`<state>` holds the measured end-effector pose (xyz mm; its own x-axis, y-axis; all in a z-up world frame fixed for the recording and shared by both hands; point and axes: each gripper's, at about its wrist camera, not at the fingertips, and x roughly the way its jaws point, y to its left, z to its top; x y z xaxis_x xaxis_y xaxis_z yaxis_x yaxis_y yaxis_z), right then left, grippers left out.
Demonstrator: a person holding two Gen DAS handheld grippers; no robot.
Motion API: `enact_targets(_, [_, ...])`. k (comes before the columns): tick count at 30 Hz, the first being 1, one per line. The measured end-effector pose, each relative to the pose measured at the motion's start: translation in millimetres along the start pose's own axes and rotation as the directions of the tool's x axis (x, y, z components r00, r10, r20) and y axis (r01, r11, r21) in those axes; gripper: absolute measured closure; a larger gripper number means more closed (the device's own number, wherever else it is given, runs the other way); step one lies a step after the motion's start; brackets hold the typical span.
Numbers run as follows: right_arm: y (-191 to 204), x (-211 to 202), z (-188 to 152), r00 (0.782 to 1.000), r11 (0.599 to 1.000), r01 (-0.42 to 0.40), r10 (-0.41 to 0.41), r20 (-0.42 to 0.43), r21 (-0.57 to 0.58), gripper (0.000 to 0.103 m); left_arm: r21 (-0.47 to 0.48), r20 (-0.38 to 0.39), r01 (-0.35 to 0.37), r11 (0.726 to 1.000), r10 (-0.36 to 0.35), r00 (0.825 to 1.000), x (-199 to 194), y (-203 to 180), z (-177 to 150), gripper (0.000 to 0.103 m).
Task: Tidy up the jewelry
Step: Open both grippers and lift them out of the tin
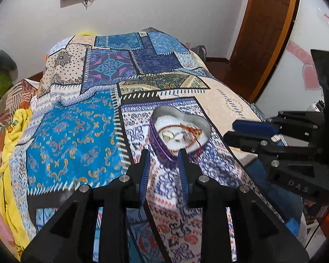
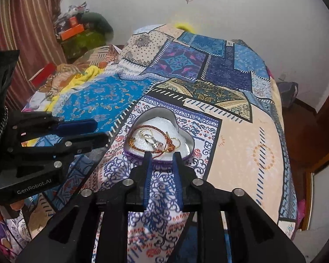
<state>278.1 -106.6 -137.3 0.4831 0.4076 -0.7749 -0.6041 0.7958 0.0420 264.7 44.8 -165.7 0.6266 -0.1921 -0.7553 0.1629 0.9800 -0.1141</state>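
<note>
Both your tools — left tool [image 1: 163, 153] and right tool [image 2: 162, 155] — hang released, grasping nothing, with the heart tin [image 2: 186, 141] of jewelry [image 2: 156, 142] just ahead on the bed [image 2: 241, 135]; filling looks done — next likely needs a lid, unseen.

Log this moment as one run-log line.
stage: jewelry in tin | heart-shaped tin: open, on bedspread | red cord: inside tin | left gripper: open, empty | right gripper: open, empty

Bed [image 1: 81, 131] covered by patchwork-print blanket [image 2: 241, 135]. Heart-shaped purple tin [image 1: 155, 135], lid off, set directly on blanket just ahead of gripper tips. Yellow cloth [image 1: 11, 144] bunched at left edge.
</note>
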Motion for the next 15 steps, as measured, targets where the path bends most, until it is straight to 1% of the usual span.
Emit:
enact_targets(2, [1, -7, -4, 1.000, 1.000, 0.008, -0.008, 0.014, 0.004, 0.064, 0.004, -0.011, -0.002, 1.000, 0.002, 1.000, -2, -3, -5, 0.075])
enact_targets(4, [2, -13, -7, 1.000, 1.000, 0.008, -0.008, 0.029, 0.009, 0.058, 0.005, -0.021, 0.001, 1.000, -0.001, 1.000, -4, -5, -11, 0.075])
enact_targets(9, [6, -18, -14, 1.000, 1.000, 0.012, -0.012, 0.029, 0.013, 0.058, 0.006, -0.045, 0.008, 1.000, -0.007, 0.999, -7, -7, -27, 0.074])
enact_targets(15, [16, 1, -22, 1.000, 1.000, -0.005, 0.005, -0.030, -0.011, 0.058, -0.016, -0.063, -0.011, 1.000, 0.010, 0.998, -6, 3, -44, 0.074])
